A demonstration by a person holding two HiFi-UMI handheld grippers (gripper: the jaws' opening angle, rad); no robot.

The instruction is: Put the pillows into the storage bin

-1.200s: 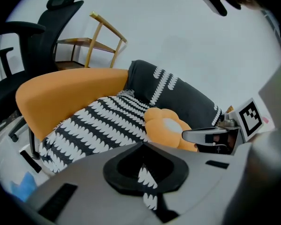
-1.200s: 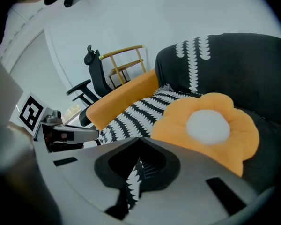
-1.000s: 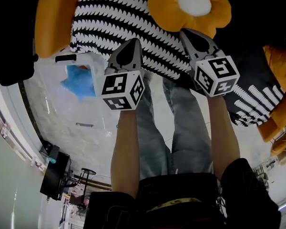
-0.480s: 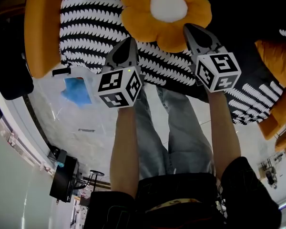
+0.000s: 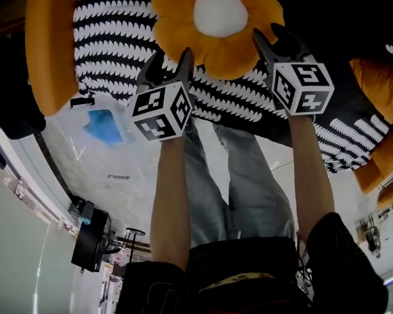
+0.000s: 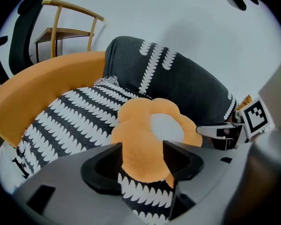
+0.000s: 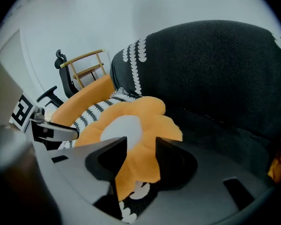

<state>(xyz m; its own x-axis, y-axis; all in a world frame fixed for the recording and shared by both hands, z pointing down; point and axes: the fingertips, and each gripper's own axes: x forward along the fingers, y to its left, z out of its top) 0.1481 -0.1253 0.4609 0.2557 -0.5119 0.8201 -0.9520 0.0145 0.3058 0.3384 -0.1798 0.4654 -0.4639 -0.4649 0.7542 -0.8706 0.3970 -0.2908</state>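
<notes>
An orange flower-shaped pillow (image 5: 219, 18) with a white centre lies on the black-and-white striped sofa seat (image 5: 111, 38). My left gripper (image 5: 167, 63) is at the pillow's near left edge, and its jaws have just been opening. In the left gripper view an orange petal (image 6: 143, 139) lies between the open jaws of the left gripper (image 6: 141, 154). My right gripper (image 5: 275, 36) is at the pillow's right edge; its jaws have just been opening too. In the right gripper view the pillow's rim (image 7: 136, 144) sits between the parted jaws of the right gripper (image 7: 140, 150). Neither gripper's pads press on it.
The sofa has an orange armrest (image 5: 49, 38) at the left and a black back cushion (image 6: 178, 78). A clear plastic bin (image 5: 111, 149) with something blue inside stands on the floor at the left. More orange cushions (image 5: 380, 90) lie at the right. A wooden chair (image 6: 68, 29) stands behind the sofa.
Both grippers have moved forward to the flower pillow and now flank its near edge. Both pairs of jaws, shut before, now stand apart.
</notes>
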